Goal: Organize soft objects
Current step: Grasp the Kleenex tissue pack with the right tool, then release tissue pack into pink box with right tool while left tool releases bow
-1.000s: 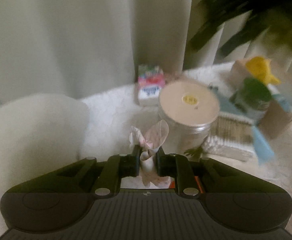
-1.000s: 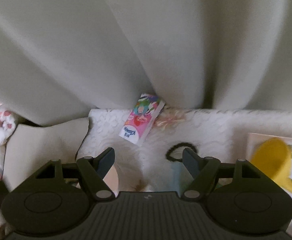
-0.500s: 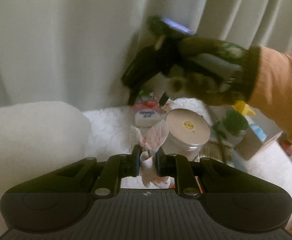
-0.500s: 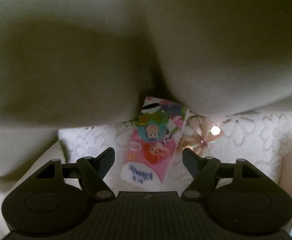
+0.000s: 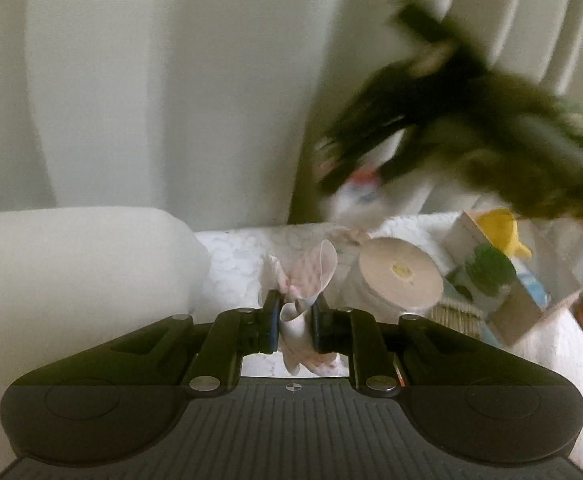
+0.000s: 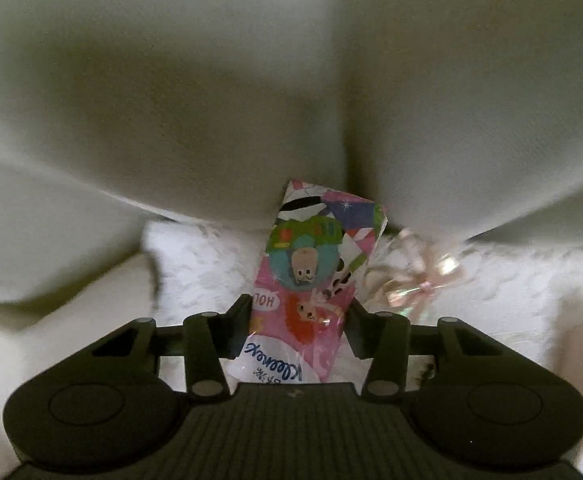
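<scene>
My left gripper [image 5: 294, 312] is shut on a crumpled white cloth with pink print [image 5: 305, 276], held above the white lace-covered surface [image 5: 235, 264]. My right gripper [image 6: 298, 314] is shut on a colourful Kleenex tissue pack [image 6: 303, 280], its fingers pressing both sides of the pack near the curtain. In the left wrist view the right gripper [image 5: 443, 132] appears blurred at the upper right, lifting the tissue pack [image 5: 357, 192] off the surface.
A round tin with a beige lid [image 5: 397, 274], a brush [image 5: 455, 314] and an open box [image 5: 531, 280] with a green-capped bottle and a yellow item stand at the right. A white cushion [image 5: 75, 276] lies left. Curtains [image 6: 251, 100] hang behind. A shiny ribbon bow [image 6: 419, 276] lies beside the pack.
My right gripper moved onto the tissue pack, closed on it and raised it from the surface. My left gripper kept hold of the cloth and shifted a little left.
</scene>
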`<state>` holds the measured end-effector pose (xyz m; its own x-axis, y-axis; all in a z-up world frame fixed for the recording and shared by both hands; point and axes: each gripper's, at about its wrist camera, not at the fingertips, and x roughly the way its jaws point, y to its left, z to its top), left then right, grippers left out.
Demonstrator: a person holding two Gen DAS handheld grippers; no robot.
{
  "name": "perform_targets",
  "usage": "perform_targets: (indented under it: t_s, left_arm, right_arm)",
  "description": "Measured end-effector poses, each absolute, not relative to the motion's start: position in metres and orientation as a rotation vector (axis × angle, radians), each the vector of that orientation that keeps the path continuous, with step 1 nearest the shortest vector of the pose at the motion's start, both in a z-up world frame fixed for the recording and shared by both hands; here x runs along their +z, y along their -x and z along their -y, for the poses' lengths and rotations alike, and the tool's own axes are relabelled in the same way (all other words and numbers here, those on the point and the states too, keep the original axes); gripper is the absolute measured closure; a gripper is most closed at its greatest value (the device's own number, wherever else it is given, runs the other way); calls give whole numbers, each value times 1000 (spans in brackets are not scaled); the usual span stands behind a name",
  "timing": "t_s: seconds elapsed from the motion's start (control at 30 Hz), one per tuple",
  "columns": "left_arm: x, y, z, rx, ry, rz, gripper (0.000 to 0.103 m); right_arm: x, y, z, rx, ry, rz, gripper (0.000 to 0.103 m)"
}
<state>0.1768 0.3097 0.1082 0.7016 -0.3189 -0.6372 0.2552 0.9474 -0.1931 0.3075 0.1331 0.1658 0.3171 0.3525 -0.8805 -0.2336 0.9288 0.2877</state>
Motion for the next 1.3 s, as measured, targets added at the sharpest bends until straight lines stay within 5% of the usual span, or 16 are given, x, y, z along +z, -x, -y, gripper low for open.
perform_targets:
  t_s: [0.2, 0.4, 1.07, 1.3]
  left_arm:
    - [135, -178, -302, -221, 106, -743, 85]
    - [178, -175, -241, -257, 2, -704, 85]
    - [154, -207, -14, -682, 59, -863, 84]
    - [99, -220, 31, -704, 82, -940, 71]
  right_arm:
    - [251, -246, -55, 443, -128, -1015, 55]
    - [278, -200, 25, 433, -116, -936, 55]
    - [199, -141, 213, 291, -239, -908, 55]
    - [158, -160, 221, 267, -266, -970, 55]
